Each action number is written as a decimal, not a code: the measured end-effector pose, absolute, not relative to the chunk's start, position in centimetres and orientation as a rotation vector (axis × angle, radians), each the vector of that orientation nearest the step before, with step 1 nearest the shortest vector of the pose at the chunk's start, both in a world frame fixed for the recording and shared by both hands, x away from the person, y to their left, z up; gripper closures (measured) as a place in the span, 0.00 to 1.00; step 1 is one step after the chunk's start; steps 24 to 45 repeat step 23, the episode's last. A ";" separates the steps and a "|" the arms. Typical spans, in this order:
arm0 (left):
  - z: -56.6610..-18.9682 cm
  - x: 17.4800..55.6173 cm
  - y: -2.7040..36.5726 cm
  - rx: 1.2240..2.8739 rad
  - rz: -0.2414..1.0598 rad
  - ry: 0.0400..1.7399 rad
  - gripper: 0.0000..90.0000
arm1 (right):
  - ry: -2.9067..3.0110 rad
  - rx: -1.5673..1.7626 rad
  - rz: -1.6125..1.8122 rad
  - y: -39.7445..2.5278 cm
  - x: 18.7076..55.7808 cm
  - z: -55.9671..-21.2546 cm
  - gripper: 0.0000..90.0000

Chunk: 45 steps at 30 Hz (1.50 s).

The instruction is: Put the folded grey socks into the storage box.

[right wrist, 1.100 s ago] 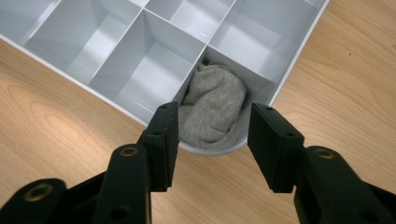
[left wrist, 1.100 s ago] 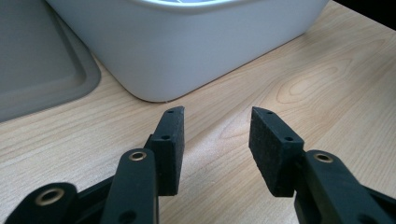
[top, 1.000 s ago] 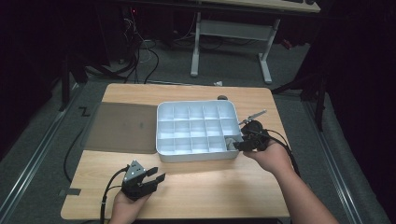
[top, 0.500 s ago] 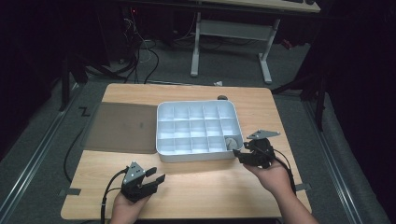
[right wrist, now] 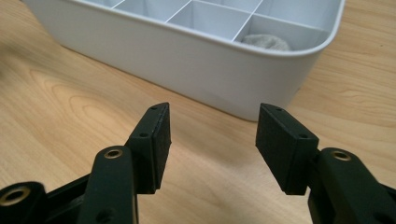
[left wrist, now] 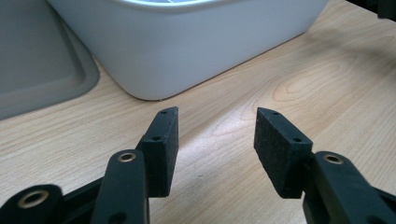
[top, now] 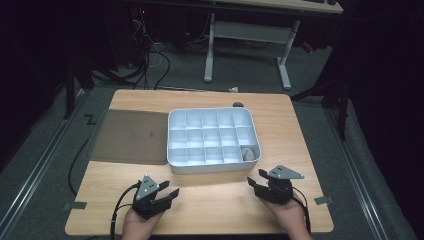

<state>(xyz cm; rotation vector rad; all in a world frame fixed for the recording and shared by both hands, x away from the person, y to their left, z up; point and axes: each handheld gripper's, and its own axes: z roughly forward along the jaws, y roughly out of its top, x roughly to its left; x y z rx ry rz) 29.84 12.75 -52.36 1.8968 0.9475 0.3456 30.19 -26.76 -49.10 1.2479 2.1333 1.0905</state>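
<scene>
The left tongs (top: 167, 194) rest low over the light wooden surface (top: 215, 200), held in a hand (top: 137, 225) at the near edge, with the jaws spread wide and nothing between them. In the left gripper view the two black pads (left wrist: 163, 144) stand well apart over bare wood, and just ahead of them rises the rounded near wall of the white plastic compartment tray (left wrist: 187, 46). Ahead and to the left of these tongs lies a flat grey-brown tray lid (left wrist: 37, 70), its edge just beside the tray.

The right tongs (top: 257, 181) are held in the other hand (top: 287, 212) at the near right of the surface, jaws likewise wide apart and holding nothing. In the right gripper view the tray's front wall (right wrist: 187, 60) stands just ahead of the pads (right wrist: 154, 140), and beyond that wall, ahead and a little to the right of the tongs, a small grey lumpy object (right wrist: 266, 42) lies in the tray's near corner compartment. The high view shows the same grey object (top: 247, 152) in the tray's near right compartment, between the tray's rim (top: 215, 167) and its inner dividers, apart from both tongs. A small dark object (top: 238, 105) sits on the surface beyond the tray's far side.
</scene>
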 end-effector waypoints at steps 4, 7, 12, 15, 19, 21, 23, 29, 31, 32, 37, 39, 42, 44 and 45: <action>-52.2 29.9 12.5 1.893 0.338 0.941 0.56 | 2.075 1.234 1.135 -26.8 28.9 -50.5 0.51; -52.2 29.8 12.5 1.885 0.334 0.953 0.57 | 2.014 1.250 1.157 -27.2 27.9 -51.3 0.53; -52.2 29.7 12.6 1.883 0.339 0.963 0.57 | 1.961 1.250 1.149 -27.6 26.1 -52.0 0.54; -52.3 29.8 12.4 1.888 0.336 0.963 0.57 | 1.961 1.257 1.180 -28.0 25.8 -52.1 0.53; -52.3 29.8 12.2 1.903 0.337 0.949 0.57 | 1.975 1.282 1.162 -28.3 26.1 -52.6 0.52; -52.3 29.7 12.3 1.904 0.339 0.948 0.58 | 1.963 1.268 1.166 -28.3 26.0 -52.6 0.53; -52.4 29.7 12.3 1.907 0.338 0.950 0.59 | 1.957 1.253 1.151 -28.2 25.8 -52.6 0.54; -52.4 29.7 12.3 1.907 0.338 0.950 0.59 | 1.957 1.253 1.151 -28.2 25.8 -52.6 0.54; -52.4 29.7 12.3 1.907 0.338 0.950 0.59 | 1.957 1.253 1.151 -28.2 25.8 -52.6 0.54; -52.4 29.7 12.3 1.907 0.338 0.950 0.59 | 1.957 1.253 1.151 -28.2 25.8 -52.6 0.54; -52.4 29.7 12.3 1.907 0.338 0.950 0.59 | 1.957 1.253 1.151 -28.2 25.8 -52.6 0.54; -52.4 29.7 12.3 1.907 0.338 0.950 0.59 | 1.957 1.253 1.151 -28.2 25.8 -52.6 0.54; -52.4 29.7 12.3 1.907 0.338 0.950 0.59 | 1.957 1.253 1.151 -28.2 25.8 -52.6 0.54; -52.4 29.7 12.3 1.907 0.338 0.950 0.59 | 1.957 1.253 1.151 -28.2 25.8 -52.6 0.54; -52.4 29.7 12.3 1.907 0.338 0.950 0.59 | 1.957 1.253 1.151 -28.2 25.8 -52.6 0.54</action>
